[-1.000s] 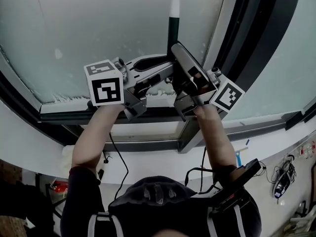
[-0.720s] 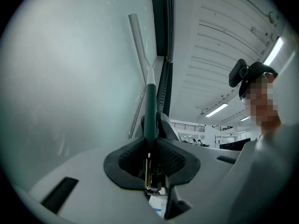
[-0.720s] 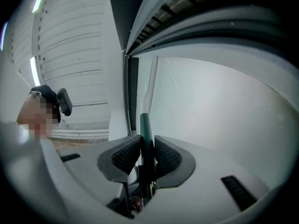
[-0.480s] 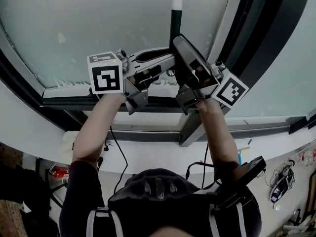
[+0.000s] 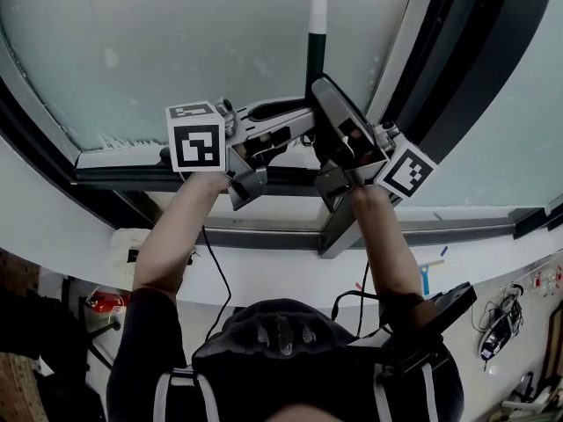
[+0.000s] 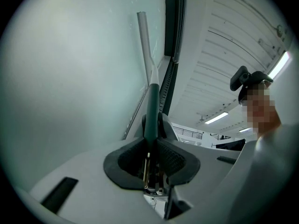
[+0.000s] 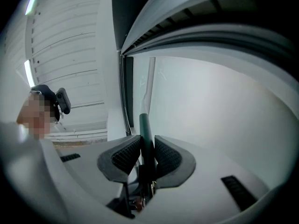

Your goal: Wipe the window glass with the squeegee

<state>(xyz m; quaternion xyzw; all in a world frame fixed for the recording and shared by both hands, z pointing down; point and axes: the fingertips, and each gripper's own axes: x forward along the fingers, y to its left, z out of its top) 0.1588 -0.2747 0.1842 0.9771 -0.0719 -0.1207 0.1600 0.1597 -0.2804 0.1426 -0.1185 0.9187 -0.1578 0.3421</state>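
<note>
- Head view: both arms are raised to the window glass (image 5: 176, 51). The left gripper (image 5: 295, 121) and right gripper (image 5: 321, 90) meet on the squeegee pole (image 5: 314, 33). The pole runs up the pane beside the dark window frame (image 5: 422, 69) to the top edge. The blade barely shows there, so I cannot confirm contact with the glass.
- Progress, judged: the pane looks hazy and white residue (image 5: 119, 141) clings along its lower edge. Wiping appears under way, with most of the glass left to clear.
- Left gripper view: the fingers (image 6: 175, 160) are closed tight on the dark green lower section of the pole. The pale upper section continues along the glass.
- Right gripper view: the fingers (image 7: 124, 155) are clamped on the same green section, with the glass to the right.
- Writing: none is legible. Only black-and-white square markers show on the marker cubes (image 5: 195, 139).
</note>
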